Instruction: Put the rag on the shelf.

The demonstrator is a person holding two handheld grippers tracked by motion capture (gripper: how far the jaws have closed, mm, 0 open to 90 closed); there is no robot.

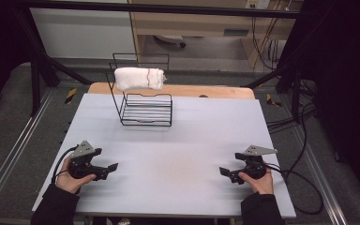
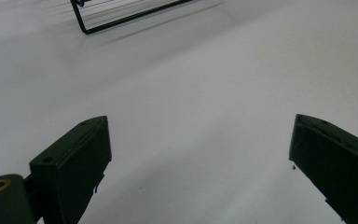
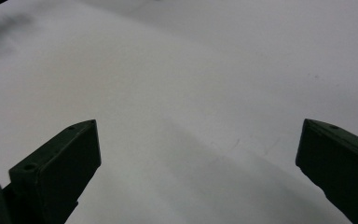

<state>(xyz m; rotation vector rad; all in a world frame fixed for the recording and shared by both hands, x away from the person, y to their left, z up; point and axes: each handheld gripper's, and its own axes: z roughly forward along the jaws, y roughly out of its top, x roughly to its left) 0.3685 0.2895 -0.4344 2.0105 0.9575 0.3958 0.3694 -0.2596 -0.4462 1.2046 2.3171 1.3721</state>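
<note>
A rolled white towel (image 1: 139, 78) with a thin red stripe lies on the top rail of a black wire rack (image 1: 143, 107) at the far middle of the white table (image 1: 178, 140). My left gripper (image 1: 111, 169) rests low at the near left, held by a hand, jaws wide open and empty. My right gripper (image 1: 224, 173) sits at the near right, also wide open with nothing in it. In the left gripper view my own gripper (image 2: 200, 140) faces bare table, with the rack's base (image 2: 121, 18) at the top edge. In the right gripper view my own gripper (image 3: 198, 140) faces bare table.
A wooden board edge (image 1: 215, 91) runs behind the white table. Black cables (image 1: 304, 187) trail off the right side. Black frame posts (image 1: 37, 79) stand at both back corners. Open white surface lies between the grippers and the rack.
</note>
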